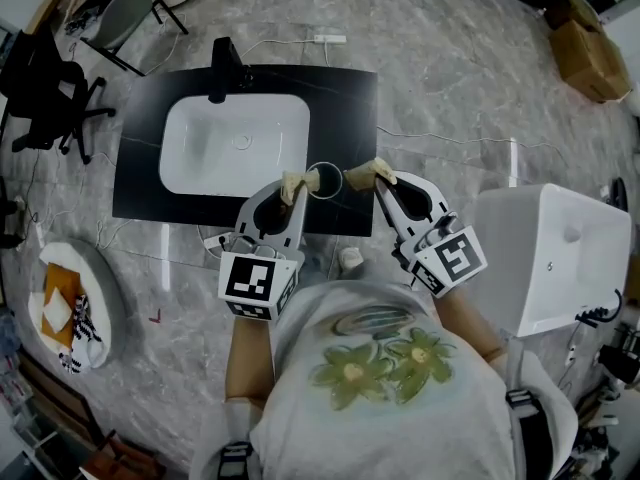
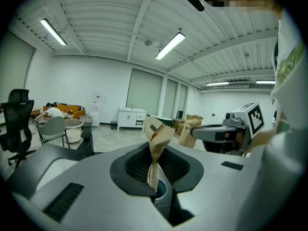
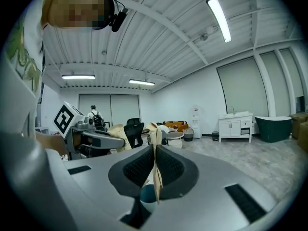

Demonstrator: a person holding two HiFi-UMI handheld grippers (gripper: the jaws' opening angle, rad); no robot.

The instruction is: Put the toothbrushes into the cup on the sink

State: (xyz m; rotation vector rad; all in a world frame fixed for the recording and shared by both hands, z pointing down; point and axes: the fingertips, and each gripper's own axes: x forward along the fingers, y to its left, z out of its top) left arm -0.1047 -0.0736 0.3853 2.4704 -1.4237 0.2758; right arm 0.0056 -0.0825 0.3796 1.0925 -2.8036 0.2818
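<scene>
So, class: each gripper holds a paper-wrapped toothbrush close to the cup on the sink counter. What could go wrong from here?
1. The left gripper and right gripper flank one small cup from both sides; they could bump each other or tip it over.
2. The left gripper's fingers pinch its wrapped toothbrush by crumpled paper, and it leans slightly, so it might slip or catch on the cup's rim.
</scene>
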